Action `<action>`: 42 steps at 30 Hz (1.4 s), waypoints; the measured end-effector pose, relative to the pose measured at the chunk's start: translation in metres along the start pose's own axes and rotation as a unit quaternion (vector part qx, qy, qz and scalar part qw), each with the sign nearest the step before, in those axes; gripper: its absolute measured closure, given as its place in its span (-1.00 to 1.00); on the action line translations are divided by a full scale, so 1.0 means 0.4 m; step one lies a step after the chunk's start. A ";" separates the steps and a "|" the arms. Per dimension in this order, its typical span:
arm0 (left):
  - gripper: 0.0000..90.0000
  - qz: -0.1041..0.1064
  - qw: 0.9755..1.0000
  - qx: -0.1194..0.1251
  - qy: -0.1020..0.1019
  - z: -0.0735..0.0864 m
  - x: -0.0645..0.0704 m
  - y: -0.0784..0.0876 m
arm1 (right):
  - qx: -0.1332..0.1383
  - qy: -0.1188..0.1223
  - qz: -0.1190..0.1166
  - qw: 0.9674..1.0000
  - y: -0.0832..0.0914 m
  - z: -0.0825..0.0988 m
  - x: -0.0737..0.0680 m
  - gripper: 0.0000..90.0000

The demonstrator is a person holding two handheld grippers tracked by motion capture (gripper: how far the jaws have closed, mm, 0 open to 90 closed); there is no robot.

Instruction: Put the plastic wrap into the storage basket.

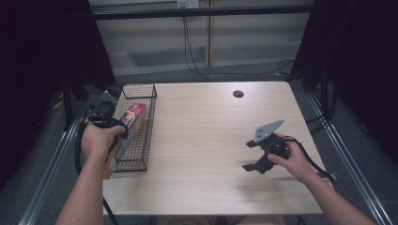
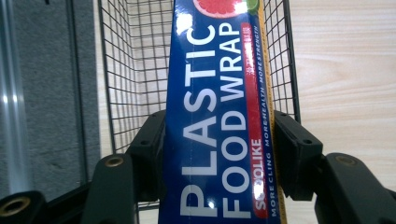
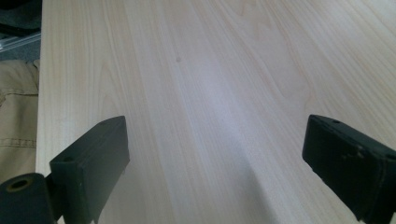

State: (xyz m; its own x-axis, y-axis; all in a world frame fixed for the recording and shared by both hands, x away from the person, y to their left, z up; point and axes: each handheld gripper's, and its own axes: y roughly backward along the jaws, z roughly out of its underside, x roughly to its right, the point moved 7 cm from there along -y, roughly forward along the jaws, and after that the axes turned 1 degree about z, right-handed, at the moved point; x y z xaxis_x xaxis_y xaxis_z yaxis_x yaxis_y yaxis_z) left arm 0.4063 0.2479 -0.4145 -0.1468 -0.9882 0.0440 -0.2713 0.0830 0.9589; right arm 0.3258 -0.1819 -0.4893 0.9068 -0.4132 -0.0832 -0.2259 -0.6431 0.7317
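A long blue box of plastic food wrap (image 2: pixel 219 93) lies lengthwise over the black wire basket (image 1: pixel 141 154) at the table's left edge. Its far end points into the basket (image 2: pixel 130 70). My left gripper (image 2: pixel 219 128) is shut on the box's near part, one pad on each long side. In the high view the box (image 1: pixel 133 117) shows red and blue beside my left gripper (image 1: pixel 121 130). My right gripper (image 1: pixel 247 155) hovers open over bare table at the right. In the right gripper view its jaws (image 3: pixel 215 140) stand wide apart with nothing between them.
The light wooden table (image 1: pixel 202 140) carries a small black round disc (image 1: pixel 238 93) near its far edge. Metal rails (image 1: pixel 51 164) run along both sides of the table. Cables (image 1: pixel 197 70) lie on the floor beyond the far edge.
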 end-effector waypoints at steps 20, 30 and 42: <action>-0.03 -0.005 0.999 0.004 0.043 -0.021 0.036 -0.039 | 0.003 -0.002 0.000 1.000 0.003 0.001 0.000 -0.84; -0.04 -0.006 0.998 0.007 0.057 -0.016 0.042 -0.052 | 0.003 0.000 -0.001 1.000 -0.001 0.003 -0.001 -0.84; -0.05 -0.005 0.997 0.007 0.082 -0.008 0.045 -0.081 | 0.001 -0.001 0.000 1.000 0.000 0.008 -0.009 -0.83</action>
State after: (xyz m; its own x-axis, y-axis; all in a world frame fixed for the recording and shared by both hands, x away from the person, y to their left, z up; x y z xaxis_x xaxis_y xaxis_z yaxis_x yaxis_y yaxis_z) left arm 0.4154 0.2268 -0.4439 0.0123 -0.9967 0.0802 -0.2847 0.0734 0.9558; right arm 0.3213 -0.1827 -0.4912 0.9060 -0.4147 -0.0853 -0.2265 -0.6451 0.7298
